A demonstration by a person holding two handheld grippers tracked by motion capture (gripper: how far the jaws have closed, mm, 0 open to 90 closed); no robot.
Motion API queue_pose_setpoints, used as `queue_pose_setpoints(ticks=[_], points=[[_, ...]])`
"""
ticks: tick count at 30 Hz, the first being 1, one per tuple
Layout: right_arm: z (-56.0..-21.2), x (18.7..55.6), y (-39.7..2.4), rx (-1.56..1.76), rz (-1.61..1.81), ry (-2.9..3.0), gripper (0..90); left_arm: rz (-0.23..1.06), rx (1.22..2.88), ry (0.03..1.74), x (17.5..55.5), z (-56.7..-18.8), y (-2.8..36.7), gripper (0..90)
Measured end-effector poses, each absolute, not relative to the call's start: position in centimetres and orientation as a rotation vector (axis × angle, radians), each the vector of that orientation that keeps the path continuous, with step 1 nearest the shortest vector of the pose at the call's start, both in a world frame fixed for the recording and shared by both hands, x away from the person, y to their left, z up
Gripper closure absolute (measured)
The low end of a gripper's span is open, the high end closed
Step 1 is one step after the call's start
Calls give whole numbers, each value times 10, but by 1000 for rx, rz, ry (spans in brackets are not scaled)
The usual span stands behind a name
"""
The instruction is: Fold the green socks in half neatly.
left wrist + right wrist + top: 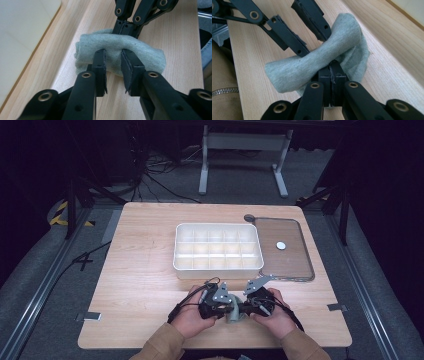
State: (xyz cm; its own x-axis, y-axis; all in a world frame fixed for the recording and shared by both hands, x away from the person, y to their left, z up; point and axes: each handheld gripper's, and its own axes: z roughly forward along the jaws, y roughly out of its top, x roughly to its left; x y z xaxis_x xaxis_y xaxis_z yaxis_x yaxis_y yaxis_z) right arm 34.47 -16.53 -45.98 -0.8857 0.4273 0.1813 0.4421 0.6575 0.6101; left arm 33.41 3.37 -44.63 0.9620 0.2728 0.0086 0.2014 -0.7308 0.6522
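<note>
A rolled grey-green cloth [234,314] lies near the table's front edge, between my two grippers. My right gripper [332,68] is shut on the cloth's [294,67] middle and pinches it into a bow-tie shape. From the opposite side, my left gripper [113,58] straddles the cloth [145,53]. Its jaws stand a little apart, the fabric bulges loosely between them, and the pads do not squeeze it. In the high view both hands hold the left gripper [227,307] and the right gripper [246,308] tip to tip.
A white compartment box [218,271] stands behind the grippers at the table's middle. To its right lies a brown tray [300,270] with a small white disc [281,245] on it. Bare wood stretches left and right of the hands.
</note>
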Motion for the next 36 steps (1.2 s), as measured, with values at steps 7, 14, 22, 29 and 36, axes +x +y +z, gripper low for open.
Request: queue_pose_setpoints(ticks=[7, 14, 22, 29, 36], points=[[-451, 343, -168, -750, -1009, -2878, 848, 145, 2435, 354, 335, -447, 33, 688], [-430, 339, -193, -799, -1093, -2870, 832, 138, 2433, 347, 335, -449, 26, 705], [-447, 345, -230, -990, -1024, -2843, 858, 141, 2444, 327, 336, -448, 23, 698], [-456, 343, -210, -897, -1020, -2829, 880, 134, 2416, 319, 334, -446, 23, 673], [-458, 339, -200, -863, -1001, -2828, 880, 119, 2395, 285, 332, -445, 20, 600]])
